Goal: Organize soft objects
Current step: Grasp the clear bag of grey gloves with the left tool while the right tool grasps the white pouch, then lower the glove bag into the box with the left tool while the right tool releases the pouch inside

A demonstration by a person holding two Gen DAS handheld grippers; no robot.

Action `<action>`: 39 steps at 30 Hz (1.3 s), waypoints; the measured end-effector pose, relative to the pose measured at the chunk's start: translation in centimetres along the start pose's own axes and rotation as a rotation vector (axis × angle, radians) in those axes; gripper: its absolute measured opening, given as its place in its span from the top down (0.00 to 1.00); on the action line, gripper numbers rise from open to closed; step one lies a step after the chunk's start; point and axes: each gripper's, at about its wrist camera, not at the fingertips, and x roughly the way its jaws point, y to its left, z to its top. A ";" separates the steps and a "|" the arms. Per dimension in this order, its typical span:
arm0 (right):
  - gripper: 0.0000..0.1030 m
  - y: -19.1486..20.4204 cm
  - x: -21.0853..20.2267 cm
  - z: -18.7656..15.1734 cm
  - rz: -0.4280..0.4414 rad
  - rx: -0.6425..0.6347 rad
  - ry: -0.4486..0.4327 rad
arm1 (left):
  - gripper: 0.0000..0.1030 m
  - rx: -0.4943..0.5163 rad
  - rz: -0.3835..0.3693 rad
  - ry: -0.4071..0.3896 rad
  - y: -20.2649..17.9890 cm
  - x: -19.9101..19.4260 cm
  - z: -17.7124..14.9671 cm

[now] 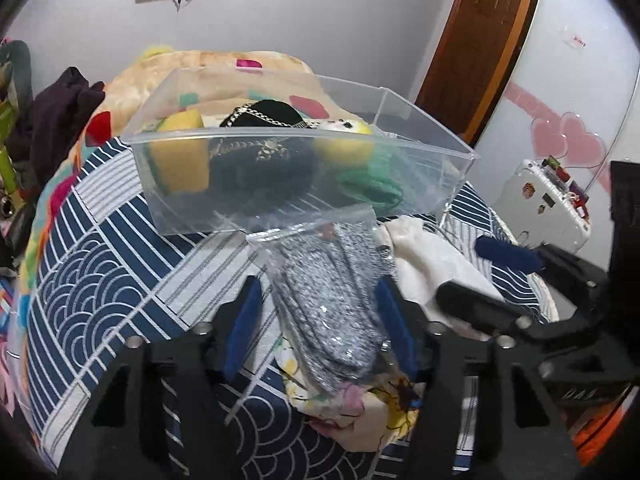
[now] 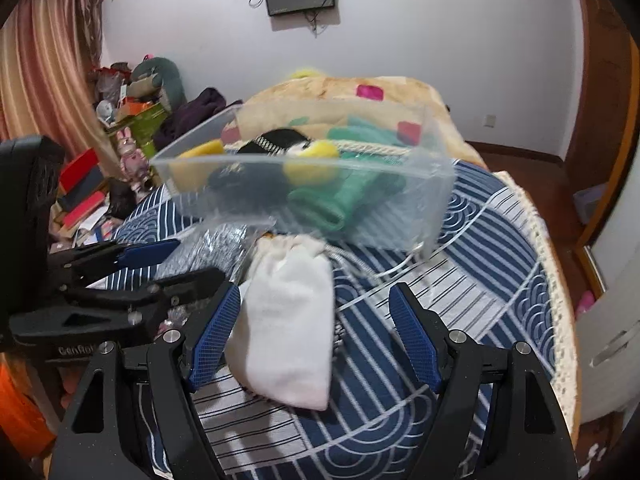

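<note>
Bed (image 2: 480, 240): covered by a navy and white spread with stripes and wave arcs
Clear bin (image 1: 304, 200): stands on the spread near the middle, holding soft things
Bagged grey item (image 1: 328, 300): lies just in front of the bin
White pouch (image 2: 288, 320): lies on the spread beside the bagged item
Floral cloth (image 1: 360, 404): partly under the bagged item
Blanket (image 2: 340, 92): heaped behind the bin

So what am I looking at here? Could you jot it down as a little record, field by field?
Place: bed with blue patterned cover
Container: clear plastic bin on the bed
Already in bin: yellow, black and green soft items
Left gripper: jaws around a bagged grey item; grip not clear
Right gripper: open, white cloth pouch between its jaws
</note>
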 end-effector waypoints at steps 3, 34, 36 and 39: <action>0.28 0.3 0.5 -0.3 0.016 -0.011 0.017 | 0.56 0.011 -0.001 -0.011 -0.3 -0.2 -0.2; 0.81 -0.4 -4.0 0.7 0.032 -0.011 -0.151 | 0.78 -0.006 0.009 -0.176 0.5 -6.8 2.2; 0.81 -0.4 -4.0 0.8 0.026 -0.009 -0.159 | 0.78 -0.010 0.010 -0.181 0.7 -7.0 2.2; 0.81 -0.3 -2.7 0.8 0.016 -0.012 -0.123 | 0.78 -0.016 0.007 -0.181 0.8 -7.2 2.1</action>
